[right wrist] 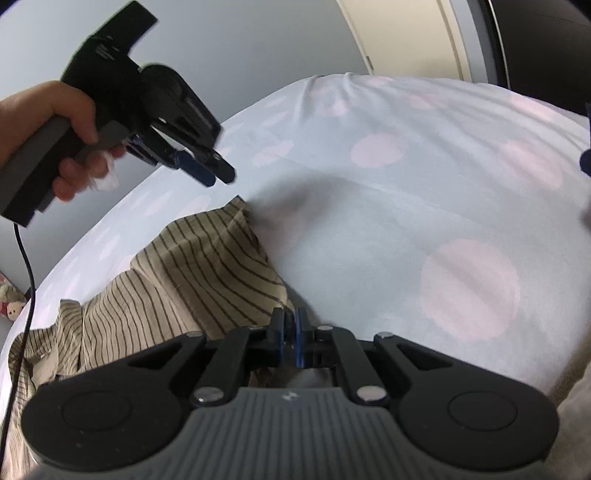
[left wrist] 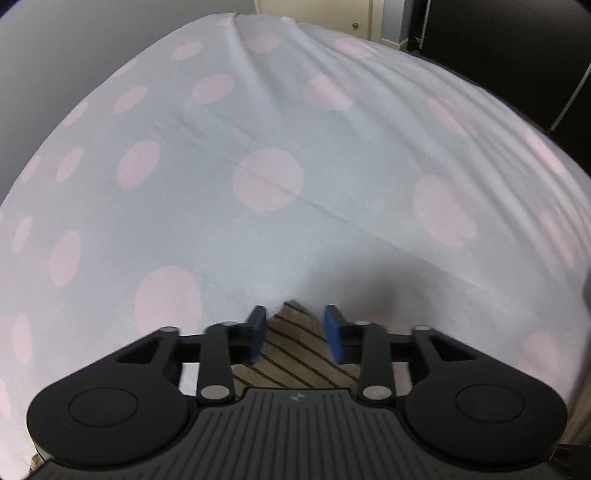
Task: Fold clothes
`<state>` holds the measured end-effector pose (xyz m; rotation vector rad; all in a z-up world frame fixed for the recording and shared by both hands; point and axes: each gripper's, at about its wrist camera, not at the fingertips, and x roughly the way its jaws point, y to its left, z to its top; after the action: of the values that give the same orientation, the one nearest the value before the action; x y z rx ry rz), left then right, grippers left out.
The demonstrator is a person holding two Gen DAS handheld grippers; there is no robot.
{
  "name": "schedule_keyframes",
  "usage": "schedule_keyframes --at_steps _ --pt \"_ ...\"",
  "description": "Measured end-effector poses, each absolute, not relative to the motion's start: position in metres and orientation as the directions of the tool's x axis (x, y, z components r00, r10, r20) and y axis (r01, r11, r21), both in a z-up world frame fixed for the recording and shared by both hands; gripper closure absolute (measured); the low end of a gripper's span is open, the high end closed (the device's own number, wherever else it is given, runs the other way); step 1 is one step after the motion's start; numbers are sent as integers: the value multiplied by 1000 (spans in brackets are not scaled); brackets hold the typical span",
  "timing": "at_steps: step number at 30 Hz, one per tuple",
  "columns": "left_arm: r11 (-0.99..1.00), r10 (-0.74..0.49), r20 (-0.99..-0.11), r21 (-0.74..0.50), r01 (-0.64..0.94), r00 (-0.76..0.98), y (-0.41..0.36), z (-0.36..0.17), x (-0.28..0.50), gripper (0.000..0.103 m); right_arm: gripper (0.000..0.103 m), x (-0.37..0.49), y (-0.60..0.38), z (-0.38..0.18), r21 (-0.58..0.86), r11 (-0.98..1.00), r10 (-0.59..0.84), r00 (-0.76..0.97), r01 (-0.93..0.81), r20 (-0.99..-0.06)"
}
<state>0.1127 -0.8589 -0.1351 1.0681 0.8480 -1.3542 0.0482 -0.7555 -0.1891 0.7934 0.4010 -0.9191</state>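
the right wrist view is showing what the left cannot: the whole left gripper (right wrist: 218, 173) hanging in the air above the bed, gripped by a bare hand (right wrist: 70, 147), a black cable (right wrist: 26, 266) trailing down from its handle. the left wrist view is showing that gripper's (left wrist: 295, 328) blue pads (left wrist: 334, 332) standing well apart with nothing between them, a corner of the striped garment (left wrist: 291, 354) lying just below.

the right gripper (right wrist: 291, 332) is pinching its pads nearly together on an edge of the striped garment (right wrist: 177, 280). the garment is tan with thin dark stripes, lying rumpled and creased toward the bed's left and near edges.

the bed sheet (right wrist: 406, 221) is pale blue with large pink dots, wrinkling toward its far edge. a grey wall (right wrist: 240, 48), a cream door (left wrist: 332, 18) and dark furniture (left wrist: 517, 48) are standing beyond. a small soft toy (right wrist: 9, 299) is lying off the bed's left edge.
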Motion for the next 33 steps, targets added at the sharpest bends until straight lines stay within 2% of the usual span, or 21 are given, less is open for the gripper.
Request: schedule_keyframes --at_steps 5,7,9,11,13,18,22,28,33 --pt "-74 -302 -945 152 986 123 -863 -163 108 68 96 48 -758 -191 450 351 -541 570 821 -618" --pt "-77 -291 -946 171 982 142 -864 -172 107 71 96 49 -758 -192 451 351 -540 571 820 -618" --pt "-94 -295 -945 174 980 139 -861 -176 108 77 96 49 -760 -193 453 347 -539 570 821 -620" --pt "-111 -304 -943 176 978 135 -862 -180 105 93 96 49 -761 -194 453 344 -539 569 822 -622" --pt "-124 -318 -937 190 974 143 -862 -182 100 101 96 50 -761 -195 451 345 -542 567 823 -621" --pt "-128 -382 -911 218 968 155 -856 -165 99 103 96 48 -756 -189 448 348 -558 566 824 -607" --pt "-79 -467 -874 193 978 135 -844 -124 116 103 96 50 -747 -173 446 392 -564 593 805 -575" --pt "-4 -565 -820 121 993 98 -801 -76 148 103 96 61 -726 -143 409 528 -527 665 744 -529" --pt "99 -597 -799 11 995 68 -755 -67 182 103 96 81 -701 -129 368 652 -451 730 663 -514"
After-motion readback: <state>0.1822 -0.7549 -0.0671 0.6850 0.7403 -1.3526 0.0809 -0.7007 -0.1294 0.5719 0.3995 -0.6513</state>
